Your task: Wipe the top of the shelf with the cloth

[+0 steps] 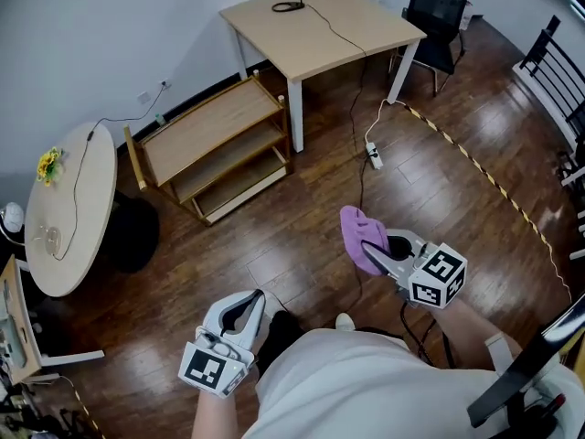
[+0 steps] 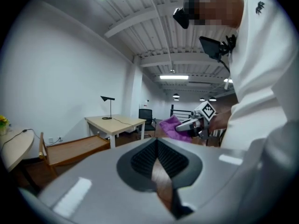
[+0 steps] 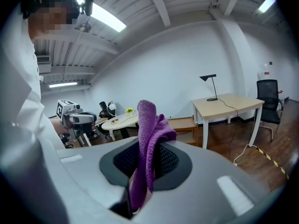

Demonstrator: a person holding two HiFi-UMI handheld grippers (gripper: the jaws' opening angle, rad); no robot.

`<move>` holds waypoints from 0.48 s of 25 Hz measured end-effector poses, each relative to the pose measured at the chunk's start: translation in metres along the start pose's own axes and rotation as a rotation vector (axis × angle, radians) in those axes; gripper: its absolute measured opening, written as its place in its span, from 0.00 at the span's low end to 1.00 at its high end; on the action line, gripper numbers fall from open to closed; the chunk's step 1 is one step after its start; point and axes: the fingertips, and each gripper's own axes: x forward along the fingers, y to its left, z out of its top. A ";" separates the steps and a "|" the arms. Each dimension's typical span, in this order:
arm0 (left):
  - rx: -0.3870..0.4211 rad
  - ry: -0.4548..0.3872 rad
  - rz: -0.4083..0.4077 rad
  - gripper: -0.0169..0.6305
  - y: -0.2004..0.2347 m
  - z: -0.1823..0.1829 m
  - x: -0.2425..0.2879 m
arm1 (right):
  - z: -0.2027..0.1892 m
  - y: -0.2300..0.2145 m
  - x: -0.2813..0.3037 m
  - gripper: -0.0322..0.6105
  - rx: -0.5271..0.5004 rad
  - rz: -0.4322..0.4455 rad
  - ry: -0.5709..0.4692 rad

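A low wooden shelf (image 1: 210,143) with three boards stands by the wall, far ahead and to the left of both grippers; its top board is bare. It also shows in the left gripper view as the shelf (image 2: 74,148) and behind the cloth in the right gripper view (image 3: 184,123). A purple cloth (image 1: 360,236) sticks up out of my right gripper (image 1: 388,252), which is shut on it; the cloth (image 3: 148,120) fills the jaws there. My left gripper (image 1: 243,313) is held low near the person's body, shut with nothing in it (image 2: 157,146).
A light wooden table (image 1: 320,26) with a lamp stands right of the shelf, with a black chair (image 1: 437,12) beyond it. A round white table (image 1: 69,208) is at the left. A power strip and its cable (image 1: 374,156) and a striped tape line (image 1: 475,167) lie on the dark wood floor.
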 end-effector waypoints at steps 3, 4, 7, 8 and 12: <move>-0.007 0.010 0.006 0.06 -0.035 -0.006 0.001 | -0.001 0.003 -0.036 0.13 -0.003 0.013 -0.049; -0.009 0.017 0.006 0.06 -0.046 -0.009 0.001 | -0.001 0.004 -0.045 0.13 -0.005 0.017 -0.063; -0.016 0.039 0.013 0.06 -0.078 -0.017 0.005 | -0.003 0.004 -0.072 0.13 -0.020 0.033 -0.091; -0.015 0.044 0.011 0.06 -0.090 -0.018 0.007 | -0.005 0.005 -0.082 0.13 -0.023 0.037 -0.096; 0.001 0.050 -0.007 0.06 -0.116 -0.011 0.011 | -0.003 0.014 -0.113 0.13 -0.042 0.046 -0.117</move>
